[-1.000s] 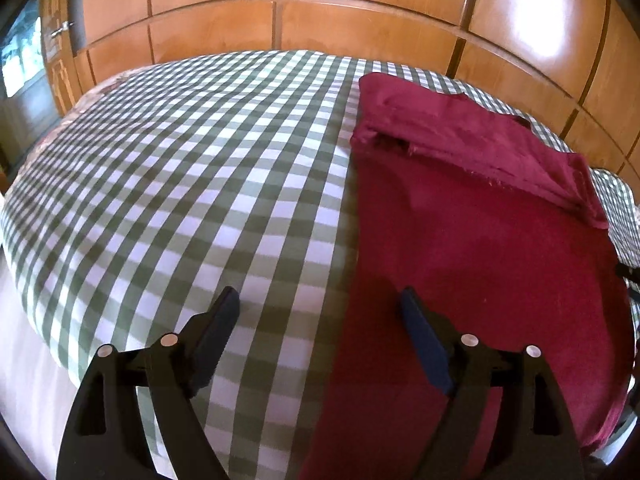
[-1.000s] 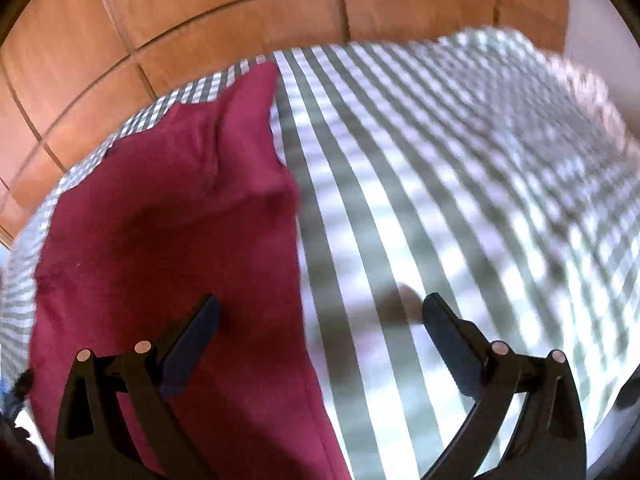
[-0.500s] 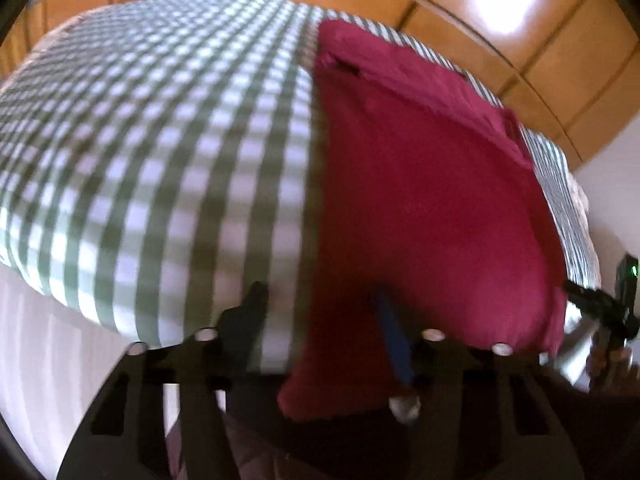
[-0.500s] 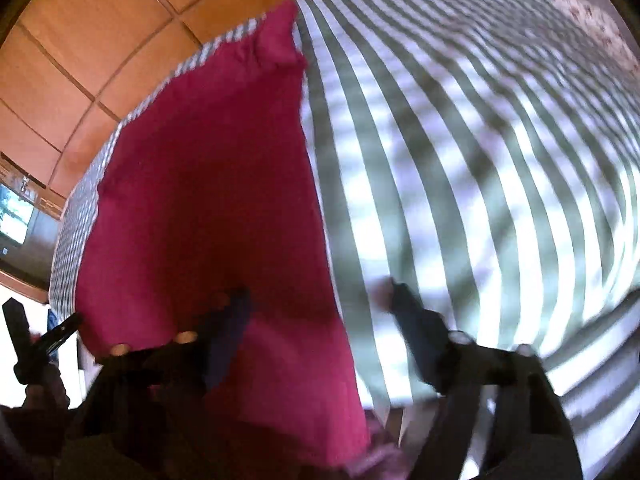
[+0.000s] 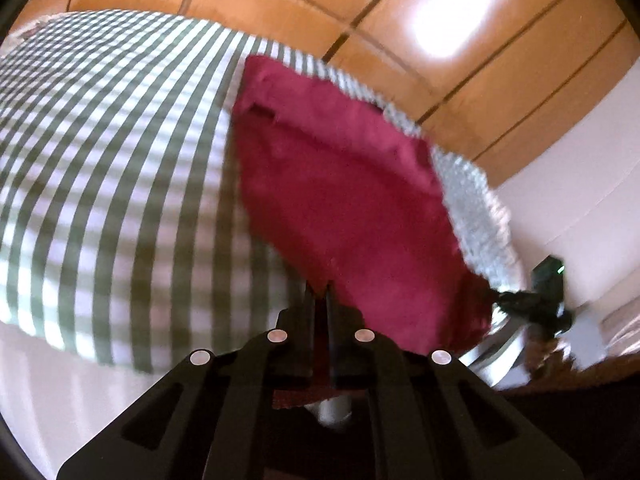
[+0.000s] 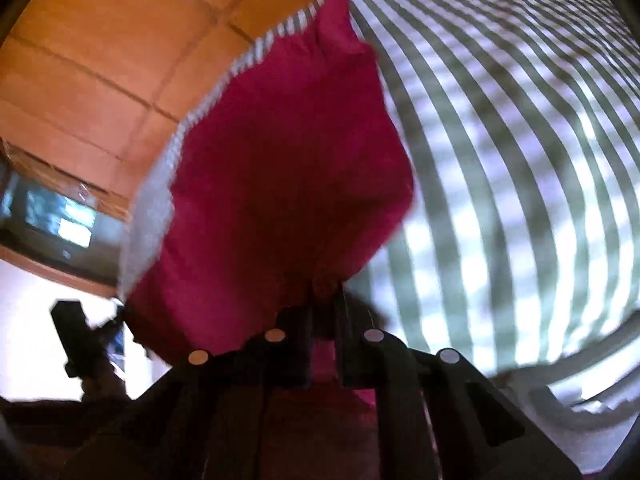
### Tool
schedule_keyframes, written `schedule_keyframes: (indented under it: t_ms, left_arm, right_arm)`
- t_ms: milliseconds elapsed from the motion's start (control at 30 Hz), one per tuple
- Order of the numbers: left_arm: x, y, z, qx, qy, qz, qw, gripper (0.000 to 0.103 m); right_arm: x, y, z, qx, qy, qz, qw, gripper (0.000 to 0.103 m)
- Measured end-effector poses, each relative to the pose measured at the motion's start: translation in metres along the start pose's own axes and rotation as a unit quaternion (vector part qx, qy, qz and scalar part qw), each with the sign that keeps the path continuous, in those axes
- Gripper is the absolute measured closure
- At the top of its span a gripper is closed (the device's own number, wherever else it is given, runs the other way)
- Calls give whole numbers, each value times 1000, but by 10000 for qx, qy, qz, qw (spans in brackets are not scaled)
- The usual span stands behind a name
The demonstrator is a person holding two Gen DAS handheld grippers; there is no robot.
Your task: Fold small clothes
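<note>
A dark red garment (image 5: 340,184) lies on a green-and-white checked bed cover (image 5: 112,152), its far end folded over. My left gripper (image 5: 319,292) is shut on the garment's near left corner, and the cloth rises off the bed toward it. In the right wrist view the same red garment (image 6: 288,160) runs up from the near right corner, where my right gripper (image 6: 325,294) is shut on the cloth. The other gripper (image 5: 536,300) shows at the right edge of the left wrist view, holding the far corner taut.
Wooden wardrobe panels (image 5: 440,40) stand behind the bed. The checked cover (image 6: 520,140) spreads wide to the right of the garment. A window (image 6: 52,220) and a white wall (image 5: 580,160) lie off the sides. The bed's near edge (image 5: 60,344) drops below.
Both grippers went from wide open to shut on the garment's near corners. Both rose and tipped downward, and the near edge of the cloth has lifted off the bed.
</note>
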State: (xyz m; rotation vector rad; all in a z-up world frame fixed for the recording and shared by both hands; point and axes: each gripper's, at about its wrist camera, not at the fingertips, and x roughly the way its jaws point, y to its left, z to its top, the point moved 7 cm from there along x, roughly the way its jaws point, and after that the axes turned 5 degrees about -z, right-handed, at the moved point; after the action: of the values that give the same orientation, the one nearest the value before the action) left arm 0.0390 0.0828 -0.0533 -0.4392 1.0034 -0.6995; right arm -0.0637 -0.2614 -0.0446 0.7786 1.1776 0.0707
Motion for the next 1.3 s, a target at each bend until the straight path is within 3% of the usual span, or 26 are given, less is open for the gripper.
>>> schedule_keyframes:
  t_ms: [100,267,467,500,533,567,600,633,667,733,867,1000,1100,1133,1200,1267,1300]
  left_arm:
    - [5,1,25,-147,-134,-150,9997,100]
    - [24,13,70,-172,-221,42,9996,100]
    - [68,42,121,-436,-124,592,9972,100]
    - [72,45,124,-493,-117,613,9968,100]
    - [76,49,129,-620,-109,596,9962,93]
    - [77,52,132,-736,-117,544,9957,79]
    - [75,56,135,-938,-215,468,9943,69]
    - [71,62,138,-1069,-366,470,9925,49]
    - [65,67,140,-1170,-537,482,9905,41]
    - [51,75,138,-1227,-681,441,9891,41]
    - [38,75,116,-1035,-587,413,9920,39]
    - [47,69,81,-789,-255,371,9959,34]
    - [58,62,68,-659,-194,436,9967,34]
    - [61,58,68,-589,-192,406,9973,34]
    - [70,47,69,-507,-96,207,9985,48]
    - [76,41,69,-317,-16,290,9991,66]
    - [80,39,69,-250,14,304,9992,69]
  right_arm:
    - [2,-2,27,378,-239,194,9988,95]
    - [11,-13,66,681,-409,138,9967,95]
    - [27,-25,107,754,-502,-80,9959,91]
    - [29,-27,110,816,-491,-3,9955,86]
    - [28,-27,113,883,-480,115,9949,62]
    - [26,-27,116,953,-538,276,9936,37]
    - [20,-27,118,974,-632,386,9925,30]
    - [13,-28,118,956,-712,417,9920,23]
    - [5,-30,118,928,-803,378,9917,16]
    - [-9,-37,112,955,-956,319,9903,13]
    - [-22,-53,88,898,-986,40,9911,12]
    - [-3,-45,63,355,-808,-607,9942,11]
    - [20,-34,60,-70,-888,-1183,9890,19]
    - [26,-31,64,-158,-979,-1377,9855,24]
    - [37,-27,73,-213,-1025,-1552,9823,40]
    - [41,-24,77,-191,-977,-1545,9830,64]
    - [42,-23,79,-175,-935,-1501,9841,68]
